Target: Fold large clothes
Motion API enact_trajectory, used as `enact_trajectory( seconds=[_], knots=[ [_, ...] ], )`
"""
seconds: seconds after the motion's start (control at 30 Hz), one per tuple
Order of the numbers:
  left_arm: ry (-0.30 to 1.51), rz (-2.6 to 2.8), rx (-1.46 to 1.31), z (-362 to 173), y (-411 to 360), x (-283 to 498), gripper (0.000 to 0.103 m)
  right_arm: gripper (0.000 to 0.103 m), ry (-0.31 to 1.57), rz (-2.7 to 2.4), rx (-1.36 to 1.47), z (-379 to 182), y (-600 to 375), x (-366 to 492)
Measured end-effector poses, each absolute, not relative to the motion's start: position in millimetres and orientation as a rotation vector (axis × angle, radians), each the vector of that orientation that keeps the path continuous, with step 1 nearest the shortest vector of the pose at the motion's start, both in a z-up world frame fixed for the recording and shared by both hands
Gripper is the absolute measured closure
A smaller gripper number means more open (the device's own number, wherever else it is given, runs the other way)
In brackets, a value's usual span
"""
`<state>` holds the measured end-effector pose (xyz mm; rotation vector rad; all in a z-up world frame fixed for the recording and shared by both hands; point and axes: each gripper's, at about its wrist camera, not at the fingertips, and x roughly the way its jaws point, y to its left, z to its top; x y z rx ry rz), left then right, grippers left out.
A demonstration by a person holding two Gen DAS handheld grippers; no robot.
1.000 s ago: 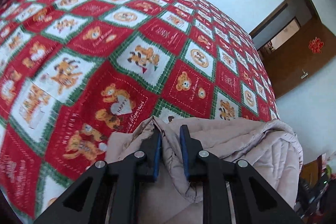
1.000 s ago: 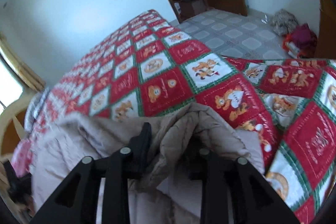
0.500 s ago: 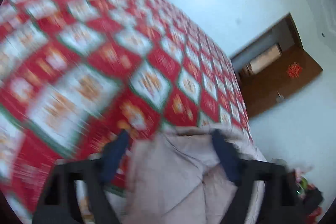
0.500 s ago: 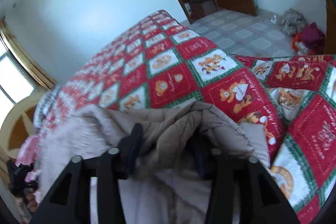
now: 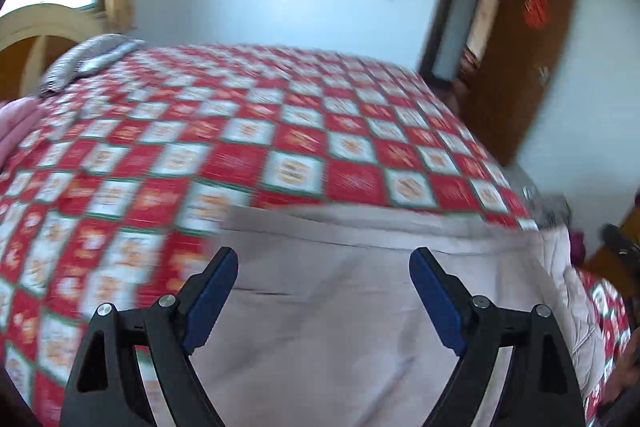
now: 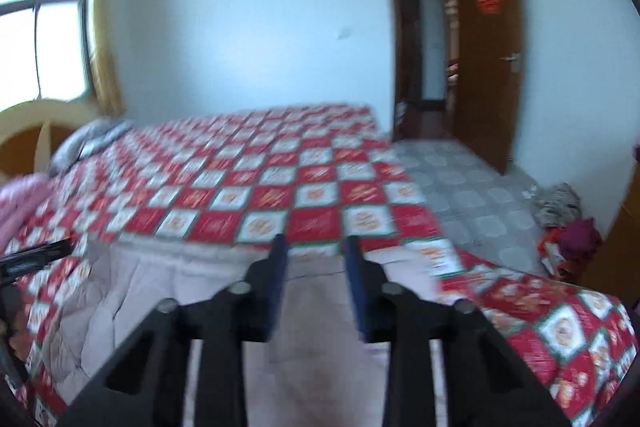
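Left gripper jaws spread wide, empty, raised above beige quilted coat lying flat lower centre on red checked bedspread. Right gripper jaws just narrowing, small gap, nothing between them; coat below, lower left.

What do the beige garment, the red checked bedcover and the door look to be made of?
Beige garment: seemingly a padded, quilted fabric with a matte finish; stitched panels and puffy edges show at its side. Red checked bedcover: probably printed cotton-like cloth, matte, lying soft over the bed; motion blur hides the weave. Door: looks like brown wood or wood veneer, smooth with a slight sheen.
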<state>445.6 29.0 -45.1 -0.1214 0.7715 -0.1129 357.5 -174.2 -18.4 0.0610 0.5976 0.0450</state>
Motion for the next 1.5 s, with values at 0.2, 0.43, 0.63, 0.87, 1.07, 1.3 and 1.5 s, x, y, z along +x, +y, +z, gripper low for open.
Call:
enact_trajectory(
  seconds=[0.2,0.43,0.63,0.87,1.07,1.3,1.5],
  knots=[
    [0.83,-0.084,-0.088,-95.2,-4.5,478.3,0.015,0.075,0.734,0.061,0.09,-89.5,-144.6,407.8],
    [0.748,-0.067,-0.088,-129.7,-3.7,472.7,0.011,0.076,0.739,0.06,0.095,-132.5,-149.9,410.0],
    [0.755,-0.031,-0.051,-139.5,-13.4,479.1,0.009,0.076,0.755,0.016,0.009,-141.0,-135.4,416.7],
    [0.792,-0.005,-0.011,-148.6,-19.2,489.7,0.006,0.076,0.781,-0.004,-0.009,-148.6,-133.3,424.4],
    [0.833,-0.069,-0.048,-138.2,-9.4,472.3,0.006,0.076,0.782,-0.023,-0.052,-151.4,-127.9,423.6],
    [0.793,-0.13,-0.125,-89.9,45.1,383.5,0.006,0.076,0.792,-0.039,-0.085,-151.5,-123.5,425.4],
    [0.718,-0.028,-0.209,-88.2,133.5,298.2,0.006,0.077,0.708,-0.006,-0.066,-98.2,-115.8,371.8]
  ],
)
